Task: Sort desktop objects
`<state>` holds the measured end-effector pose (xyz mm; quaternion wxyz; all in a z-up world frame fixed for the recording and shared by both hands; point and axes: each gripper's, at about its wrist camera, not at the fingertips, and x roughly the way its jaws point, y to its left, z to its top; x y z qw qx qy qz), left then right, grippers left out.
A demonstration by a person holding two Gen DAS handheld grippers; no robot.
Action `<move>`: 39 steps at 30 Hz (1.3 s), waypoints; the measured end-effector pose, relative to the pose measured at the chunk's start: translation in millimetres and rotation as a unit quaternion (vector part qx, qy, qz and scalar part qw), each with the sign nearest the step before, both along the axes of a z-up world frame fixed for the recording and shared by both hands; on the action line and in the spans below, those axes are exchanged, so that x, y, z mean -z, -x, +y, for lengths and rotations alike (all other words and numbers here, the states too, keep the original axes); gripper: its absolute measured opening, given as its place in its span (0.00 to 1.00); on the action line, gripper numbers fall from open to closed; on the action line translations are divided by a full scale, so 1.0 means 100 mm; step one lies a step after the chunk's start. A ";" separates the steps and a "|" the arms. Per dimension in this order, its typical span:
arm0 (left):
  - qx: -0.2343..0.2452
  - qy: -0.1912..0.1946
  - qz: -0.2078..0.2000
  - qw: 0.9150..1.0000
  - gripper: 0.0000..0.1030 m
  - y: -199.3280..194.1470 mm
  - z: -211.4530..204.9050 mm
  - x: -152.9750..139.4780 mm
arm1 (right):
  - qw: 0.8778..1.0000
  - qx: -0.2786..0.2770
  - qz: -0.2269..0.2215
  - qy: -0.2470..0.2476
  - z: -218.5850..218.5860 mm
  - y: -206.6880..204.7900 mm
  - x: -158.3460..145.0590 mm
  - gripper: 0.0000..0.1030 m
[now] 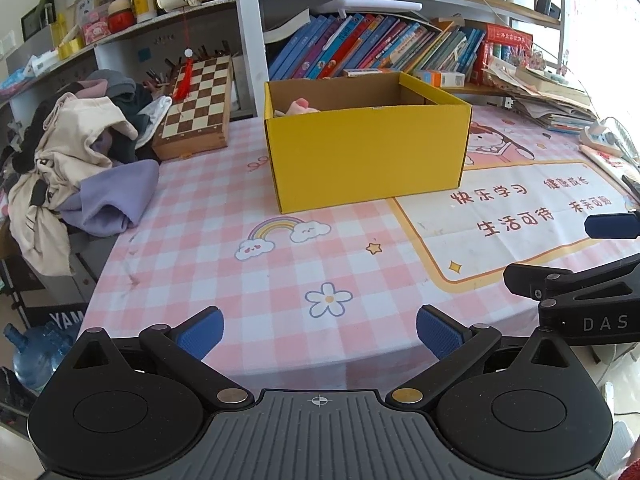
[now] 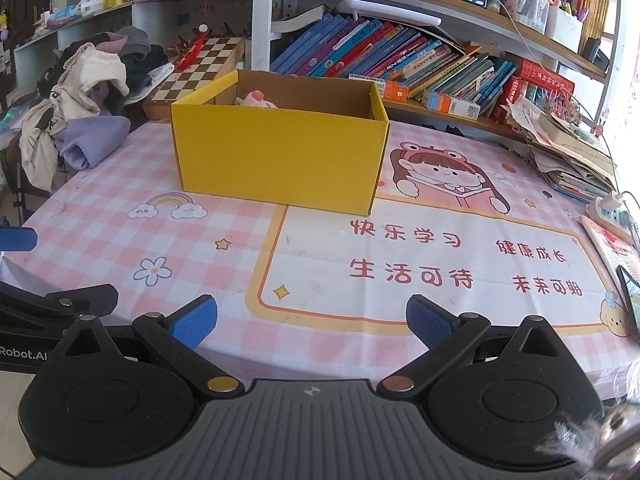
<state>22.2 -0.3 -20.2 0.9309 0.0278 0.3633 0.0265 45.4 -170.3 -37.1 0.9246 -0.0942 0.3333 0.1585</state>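
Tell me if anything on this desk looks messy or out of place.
Yes: a heap of clothes spills over the table's left edge, and a chessboard leans tilted behind it. The yellow box sits upright with a pink toy inside. Nothing looks spilled or broken.

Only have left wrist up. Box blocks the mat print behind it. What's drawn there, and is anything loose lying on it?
Observer: Right wrist shows a cartoon girl in a frog hat printed on the mat, right of the yellow box. Nothing loose lies on her.
Operator: Right gripper state? I only catch its edge.
Observer: Right gripper is open, nothing between the pads, low over the near edge of the table.
Operator: Far right of the desk?
Observer: A white power strip with a plug in it sits below the paper stack, clearer than in your view.
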 end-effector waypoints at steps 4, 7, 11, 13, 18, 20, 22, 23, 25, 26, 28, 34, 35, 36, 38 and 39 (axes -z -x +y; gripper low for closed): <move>0.001 0.000 0.001 1.000 1.00 -0.01 0.00 0.00 | 1.000 0.001 0.001 0.002 0.01 -0.01 0.00 0.99; 0.002 0.000 0.001 1.000 1.00 -0.02 0.00 0.01 | 1.000 0.002 0.001 0.003 0.01 -0.02 0.00 0.99; 0.004 0.001 0.001 1.000 1.00 -0.02 0.00 0.01 | 1.000 0.003 0.001 0.003 0.01 -0.03 0.00 0.99; 0.005 0.001 0.001 1.000 1.00 -0.03 0.00 0.01 | 1.000 0.003 0.001 0.004 0.01 -0.03 0.00 0.99; 0.005 0.000 0.001 1.000 1.00 -0.03 -0.01 0.01 | 1.000 0.003 0.002 0.005 0.01 -0.03 0.01 0.99; 0.006 0.000 0.001 1.000 1.00 -0.03 -0.01 0.01 | 1.000 0.003 0.002 0.005 0.01 -0.04 0.01 0.99; 0.007 0.000 0.000 1.000 1.00 -0.03 -0.01 0.01 | 1.000 0.003 0.002 0.005 0.02 -0.04 0.01 0.99; 0.007 -0.001 0.000 1.000 1.00 -0.03 -0.01 0.01 | 1.000 0.003 0.002 0.006 0.02 -0.04 0.01 0.99; 0.007 -0.001 0.000 1.000 1.00 -0.03 -0.01 0.01 | 1.000 0.003 0.002 0.006 0.02 -0.04 0.01 0.99; 0.007 0.000 0.000 1.000 1.00 -0.03 -0.01 0.01 | 1.000 0.003 0.002 0.007 0.02 -0.04 0.00 0.99; 0.007 0.001 0.000 1.000 1.00 -0.03 0.00 0.00 | 1.000 0.003 0.001 0.007 0.03 -0.04 0.00 0.99; 0.006 0.005 0.000 1.000 1.00 -0.02 0.01 0.00 | 1.000 0.002 0.001 0.007 0.03 -0.03 0.00 0.99; 0.006 0.006 0.001 1.000 1.00 -0.01 0.01 0.00 | 1.000 0.001 0.001 0.007 0.03 -0.03 0.00 0.99; 0.006 0.006 0.001 1.000 1.00 -0.01 0.01 0.00 | 1.000 0.001 0.001 0.007 0.03 -0.03 0.00 0.99; 0.008 0.006 0.000 1.000 1.00 -0.01 0.00 0.00 | 1.000 0.001 0.001 0.007 0.03 -0.02 0.00 0.99; 0.008 0.006 -0.001 1.000 1.00 0.00 0.00 0.00 | 1.000 0.001 0.002 0.007 0.03 -0.02 0.00 0.99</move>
